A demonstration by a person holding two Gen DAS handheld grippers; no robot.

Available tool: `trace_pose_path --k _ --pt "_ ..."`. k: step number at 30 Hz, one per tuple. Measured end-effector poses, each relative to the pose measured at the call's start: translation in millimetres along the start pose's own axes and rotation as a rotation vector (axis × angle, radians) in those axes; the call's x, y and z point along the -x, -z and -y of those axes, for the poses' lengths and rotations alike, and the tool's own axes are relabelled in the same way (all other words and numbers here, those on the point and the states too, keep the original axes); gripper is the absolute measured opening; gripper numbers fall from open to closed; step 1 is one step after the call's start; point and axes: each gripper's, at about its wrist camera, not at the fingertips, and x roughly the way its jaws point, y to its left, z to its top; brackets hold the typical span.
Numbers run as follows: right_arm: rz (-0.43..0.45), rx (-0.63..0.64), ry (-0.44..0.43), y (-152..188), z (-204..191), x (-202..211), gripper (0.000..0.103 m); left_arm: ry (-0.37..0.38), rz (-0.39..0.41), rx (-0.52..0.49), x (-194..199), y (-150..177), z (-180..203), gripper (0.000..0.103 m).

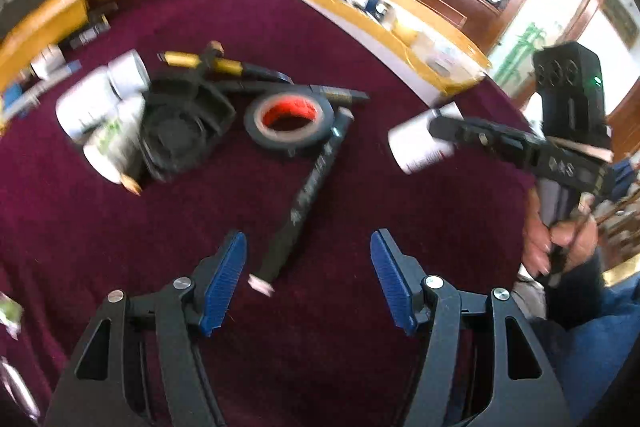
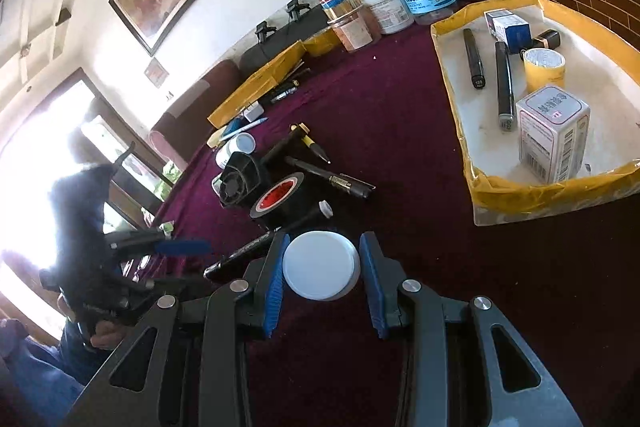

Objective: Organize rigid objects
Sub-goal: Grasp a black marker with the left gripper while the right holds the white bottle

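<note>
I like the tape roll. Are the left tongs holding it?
No, the left tongs are open and empty, and the tape roll lies apart on the cloth.

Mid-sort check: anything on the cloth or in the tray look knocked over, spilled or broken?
Nothing spilled or visibly broken. The unsorted pile is jumbled: white bottles lie on their sides, markers crisscross around the tape roll. Tray contents look orderly. The right gripper holds a white bottle.

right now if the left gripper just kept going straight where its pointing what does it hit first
Most likely the black marker, lying on the maroon cloth just ahead of the open left gripper, its near end between the fingers' line. Depth is hard to judge in this blurred view.
</note>
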Motion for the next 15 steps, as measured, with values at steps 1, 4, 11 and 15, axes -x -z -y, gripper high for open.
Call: trace_pose_path --k 1,4,11,15 --pt "-0.007 0.009 0.007 0 -2 0 0.032 -0.021 0.011 -0.001 0 -3 0 0.064" --pt "-0.023 0.041 0.029 3 -6 3 0.032 -0.020 -0.003 0.023 -7 -15 -2 0.064" --pt "-0.142 0.160 0.115 26 -17 8 0.032 -0.100 -0.052 -0.030 -37 -26 14 0.056" --pt "-0.191 0.175 0.133 34 -18 10 0.033 -0.177 -0.038 -0.073 -39 -21 20 0.041"
